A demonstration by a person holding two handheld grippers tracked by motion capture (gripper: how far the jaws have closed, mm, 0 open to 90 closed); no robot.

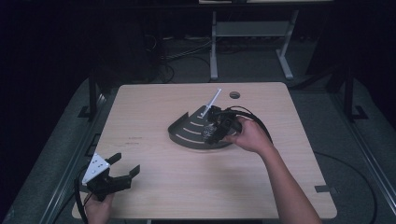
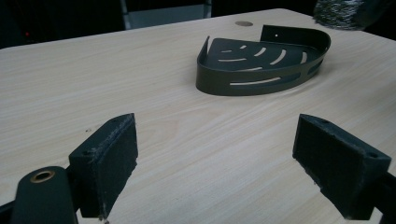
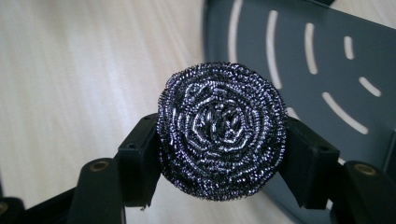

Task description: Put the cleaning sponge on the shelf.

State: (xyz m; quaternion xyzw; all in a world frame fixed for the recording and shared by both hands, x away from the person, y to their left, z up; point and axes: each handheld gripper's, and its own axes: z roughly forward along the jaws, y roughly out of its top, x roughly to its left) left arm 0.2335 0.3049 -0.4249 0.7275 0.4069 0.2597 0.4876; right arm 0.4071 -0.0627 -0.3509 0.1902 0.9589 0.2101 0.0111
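Steel wool, a round coiled scourer [image 3: 222, 133], sits clamped between the jaws of my right tool [image 3: 223, 154], held over the edge of the dark slotted corner caddy [image 1: 191, 133] on the wooden surface [image 1: 154, 177]. My left tool [image 1: 122, 169] rests near me, jaws spread wide and empty. Springy wire could slip free, or the caddy could slide if bumped.

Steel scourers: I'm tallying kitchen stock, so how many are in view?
1. The steel scourer sits clamped between the right gripper jaws, above the dark corner rack near the table's middle. None lies elsewhere; the hand may hide part of the rack.
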